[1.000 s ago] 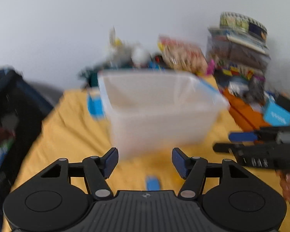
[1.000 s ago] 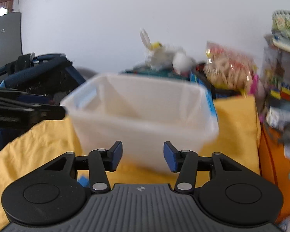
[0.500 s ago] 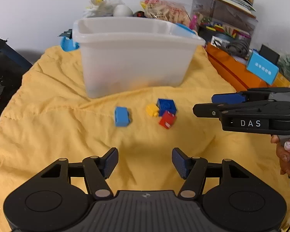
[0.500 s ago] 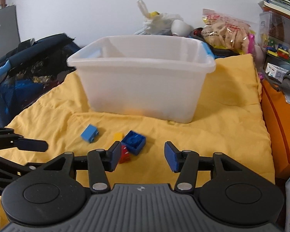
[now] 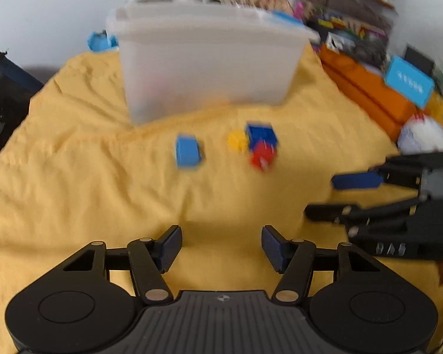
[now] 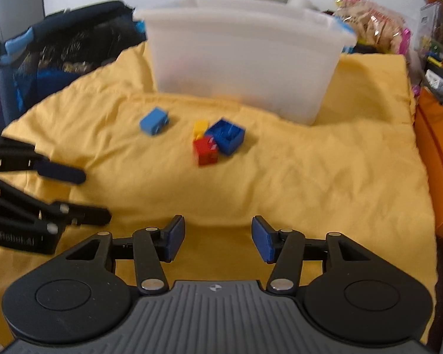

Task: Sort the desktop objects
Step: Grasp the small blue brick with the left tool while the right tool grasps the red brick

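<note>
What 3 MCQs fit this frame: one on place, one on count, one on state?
1. Where does the light blue brick lie?
A. in the bin
B. apart on the cloth, left of the cluster
C. between the fingers

2. How many bricks lie on the yellow cloth?
A. two
B. four
C. six

3. The right hand-held gripper is:
A. open, holding nothing
B. shut on the red brick
C. inside the bin

Key: B, it sits alone left of the red brick; B, light blue, yellow, dark blue, red; A, bare gap between its pads.
</note>
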